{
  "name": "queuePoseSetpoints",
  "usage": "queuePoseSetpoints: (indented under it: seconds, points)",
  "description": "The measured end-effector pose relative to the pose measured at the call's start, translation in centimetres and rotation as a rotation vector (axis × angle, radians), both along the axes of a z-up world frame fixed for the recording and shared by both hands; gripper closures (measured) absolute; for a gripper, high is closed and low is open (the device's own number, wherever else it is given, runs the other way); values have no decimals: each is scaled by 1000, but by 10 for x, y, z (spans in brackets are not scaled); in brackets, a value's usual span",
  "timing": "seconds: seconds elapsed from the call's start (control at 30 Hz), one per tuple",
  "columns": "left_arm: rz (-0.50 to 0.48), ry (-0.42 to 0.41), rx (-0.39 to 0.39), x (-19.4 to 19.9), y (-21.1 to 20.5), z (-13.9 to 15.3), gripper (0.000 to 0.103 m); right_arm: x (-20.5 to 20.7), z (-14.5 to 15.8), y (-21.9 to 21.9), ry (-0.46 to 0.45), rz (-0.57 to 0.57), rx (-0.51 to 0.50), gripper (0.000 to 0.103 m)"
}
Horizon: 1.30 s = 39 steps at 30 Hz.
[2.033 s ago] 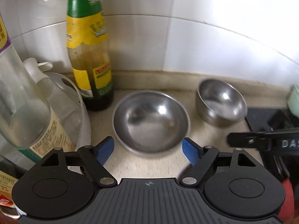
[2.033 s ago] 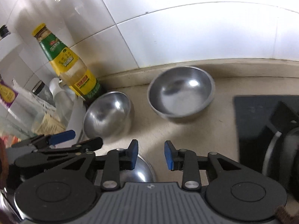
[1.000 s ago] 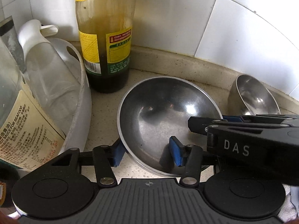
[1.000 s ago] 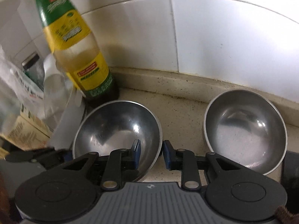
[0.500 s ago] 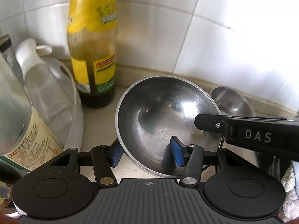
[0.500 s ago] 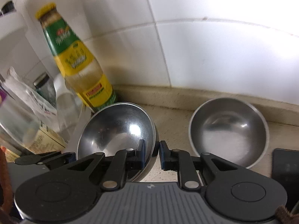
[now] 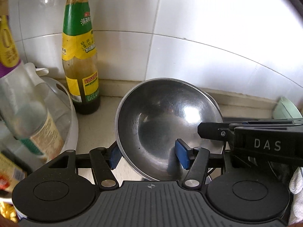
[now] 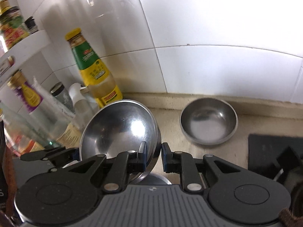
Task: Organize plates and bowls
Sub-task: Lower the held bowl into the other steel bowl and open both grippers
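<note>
A large steel bowl [image 7: 166, 117] is held tilted above the counter by both grippers. My left gripper [image 7: 148, 156] is shut on its near left rim, one blue pad inside and one outside. My right gripper [image 8: 153, 156] is shut on its right rim; the same bowl shows in the right wrist view [image 8: 121, 130]. A smaller steel bowl [image 8: 208, 121] sits on the counter by the wall to the right. The rim of another steel bowl [image 8: 157, 179] shows below the held one.
A green and yellow sauce bottle [image 7: 80, 71] stands by the tiled wall. A white round rack [image 7: 70, 117] with several bottles is on the left. A black stove [image 8: 274, 151] lies to the right.
Both grippers have lifted the large bowl off the counter and tilted it. It has moved up and a little right, away from the sauce bottle.
</note>
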State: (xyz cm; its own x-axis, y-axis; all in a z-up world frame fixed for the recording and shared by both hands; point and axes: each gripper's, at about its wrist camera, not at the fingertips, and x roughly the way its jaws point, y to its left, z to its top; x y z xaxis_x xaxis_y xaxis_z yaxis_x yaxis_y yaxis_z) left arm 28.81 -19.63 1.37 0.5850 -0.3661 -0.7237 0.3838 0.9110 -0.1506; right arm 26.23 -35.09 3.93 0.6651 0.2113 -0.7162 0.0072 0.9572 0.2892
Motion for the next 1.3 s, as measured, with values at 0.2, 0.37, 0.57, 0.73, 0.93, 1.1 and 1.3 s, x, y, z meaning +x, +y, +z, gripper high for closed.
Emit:
queuePoseSetpoints:
  seconds: [0.2, 0.37, 0.57, 0.73, 0.93, 1.1, 1.3]
  points:
    - [-35, 15, 25, -22, 0, -8, 35, -30, -2, 7, 34, -19, -1, 87]
    - [-62, 50, 51, -36, -2, -24, 35, -43, -20, 9, 88, -40, 0, 87]
    - [-82, 60, 67, -40, -6, -35, 35, -50, -36, 6, 117, -63, 0, 87]
    - [-100, 78, 87, -37, -9, -45, 34, -45, -47, 4, 137, -65, 1, 87]
    - [-123, 78, 90, -37, -8, -46, 28, -46, -49, 8, 120, -56, -58, 82]
    - [-119, 59, 102, -39, -5, -42, 25, -49, -49, 1, 122, -59, -43, 81]
    - [-112, 15, 113, -46, 0, -30, 24, -55, -42, 1, 104, -53, -24, 81]
